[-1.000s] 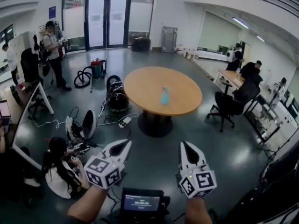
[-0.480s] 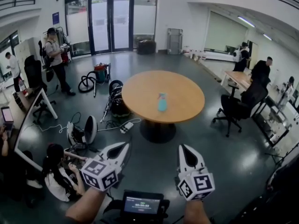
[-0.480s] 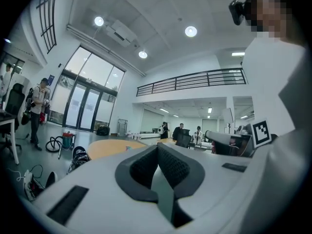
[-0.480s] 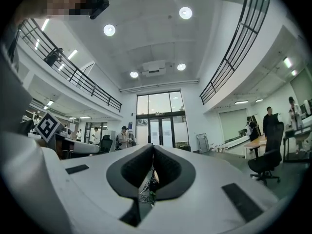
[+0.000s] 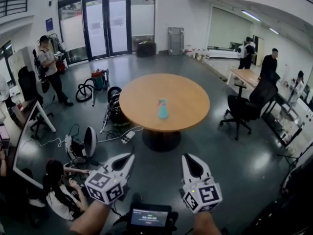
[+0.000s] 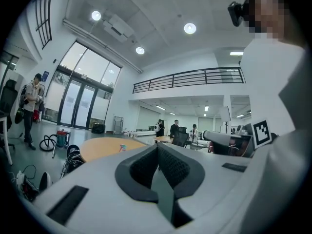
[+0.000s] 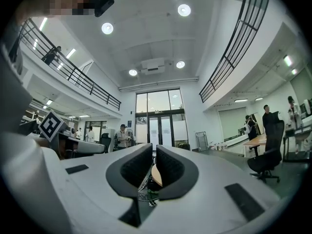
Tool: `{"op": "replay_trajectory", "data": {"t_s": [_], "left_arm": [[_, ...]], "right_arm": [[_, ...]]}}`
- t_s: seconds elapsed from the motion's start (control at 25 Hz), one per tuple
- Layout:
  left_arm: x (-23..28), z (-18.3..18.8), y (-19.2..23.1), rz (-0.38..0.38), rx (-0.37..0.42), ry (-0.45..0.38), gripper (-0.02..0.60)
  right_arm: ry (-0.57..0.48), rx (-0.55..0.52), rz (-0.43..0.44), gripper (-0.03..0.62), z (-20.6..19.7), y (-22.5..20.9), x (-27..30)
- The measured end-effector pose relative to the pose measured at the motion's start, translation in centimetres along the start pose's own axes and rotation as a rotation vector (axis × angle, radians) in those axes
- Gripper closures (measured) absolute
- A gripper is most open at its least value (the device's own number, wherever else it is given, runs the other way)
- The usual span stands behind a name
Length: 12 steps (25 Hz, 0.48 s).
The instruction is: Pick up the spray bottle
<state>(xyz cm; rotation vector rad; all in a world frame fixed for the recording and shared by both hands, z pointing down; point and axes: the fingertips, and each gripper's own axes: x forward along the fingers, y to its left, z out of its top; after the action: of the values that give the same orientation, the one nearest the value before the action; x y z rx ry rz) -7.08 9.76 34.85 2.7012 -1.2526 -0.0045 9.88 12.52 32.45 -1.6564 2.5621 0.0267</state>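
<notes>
The teal spray bottle [image 5: 163, 109] stands upright near the middle of the round wooden table [image 5: 186, 94], several steps ahead of me. Both grippers are held low in front of me, well short of the table and pointing level toward it. My left gripper [image 5: 129, 157] is shut with nothing in it, and my right gripper [image 5: 187, 157] is shut and empty too. In the left gripper view the bottle [image 6: 122, 147] is a small speck on the table [image 6: 100, 147], left of the closed jaws [image 6: 157, 149]. In the right gripper view only a sliver of the table [image 7: 155, 175] shows past the jaws [image 7: 154, 152].
A black office chair [image 5: 242, 109] stands right of the table. Vacuum cleaners [image 5: 99, 77], bags [image 5: 117, 109] and cables lie on the floor to its left. A person sits on the floor [image 5: 56, 190] at my near left. A small screen [image 5: 148, 216] sits below the grippers.
The table and bottle have drawn closer and shifted slightly left in the head view. Both grippers moved forward with me and stayed shut.
</notes>
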Motion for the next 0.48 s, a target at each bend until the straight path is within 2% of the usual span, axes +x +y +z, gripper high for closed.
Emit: {"op": "replay_trajectory", "data": {"t_s": [0.16, 0.48], "left_arm": [[2.5, 0.7, 1.5, -0.022, -0.005, -0.015, 0.584], [7.8, 2.0, 6.9, -0.042, -0.019, -0.045, 0.584]], "right_arm": [[-0.023, -0.012, -0.029, 0.574, 0.6, -1.2, 1.9], [-0.005, -0.030, -0.063, 0.574, 0.4, -4.0, 8.3]]}}
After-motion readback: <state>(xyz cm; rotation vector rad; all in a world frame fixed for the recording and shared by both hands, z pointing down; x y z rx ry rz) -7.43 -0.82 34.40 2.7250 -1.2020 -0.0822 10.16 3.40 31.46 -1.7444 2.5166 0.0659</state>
